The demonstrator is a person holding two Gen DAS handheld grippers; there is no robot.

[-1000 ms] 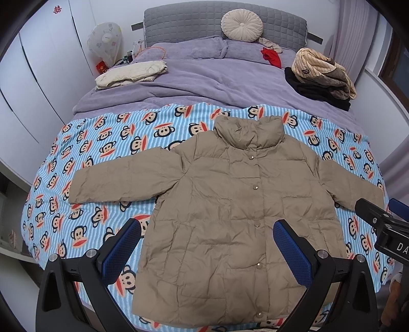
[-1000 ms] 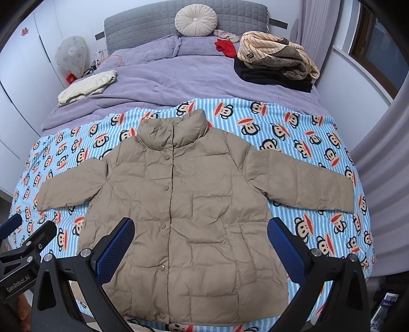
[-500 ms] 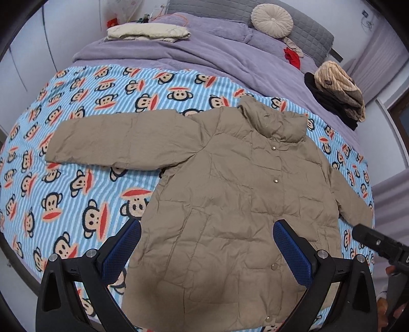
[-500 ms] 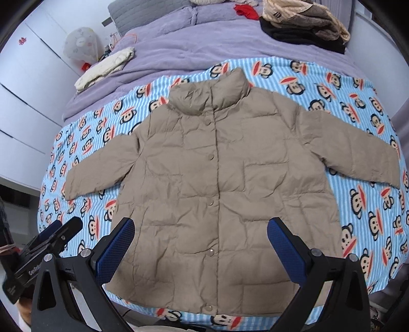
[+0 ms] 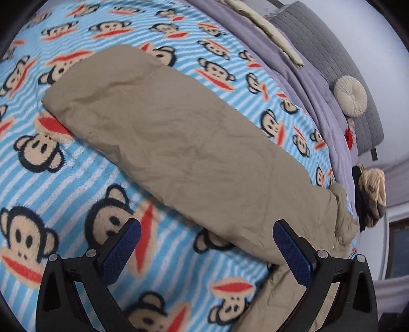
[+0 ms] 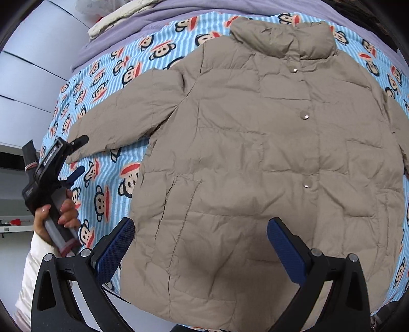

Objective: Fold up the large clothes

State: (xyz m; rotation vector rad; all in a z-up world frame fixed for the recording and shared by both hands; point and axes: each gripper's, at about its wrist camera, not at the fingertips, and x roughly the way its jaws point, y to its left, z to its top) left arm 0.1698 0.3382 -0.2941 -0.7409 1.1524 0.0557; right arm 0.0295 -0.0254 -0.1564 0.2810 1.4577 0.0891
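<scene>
A tan puffer jacket (image 6: 268,158) lies flat, front up and snapped shut, on a blue monkey-print blanket (image 6: 107,84). Its left sleeve (image 5: 179,143) fills the left wrist view, cuff at the far left. My left gripper (image 5: 207,245) is open and empty, low over the blanket beside the sleeve's near edge; it also shows in the right wrist view (image 6: 76,155) at the sleeve cuff. My right gripper (image 6: 200,245) is open and empty, above the jacket's lower front near the hem. The right sleeve is mostly out of view.
A purple duvet (image 5: 301,69) covers the bed's head end, with a grey headboard (image 5: 340,63), a round cushion (image 5: 350,95) and a pile of clothes (image 5: 370,189). A cream folded item (image 6: 120,18) lies at the back left. White cabinets (image 6: 23,84) stand left of the bed.
My left gripper swung left and dropped close to the jacket's left sleeve. My right gripper moved lower and closer over the jacket's body. The jacket has not moved.
</scene>
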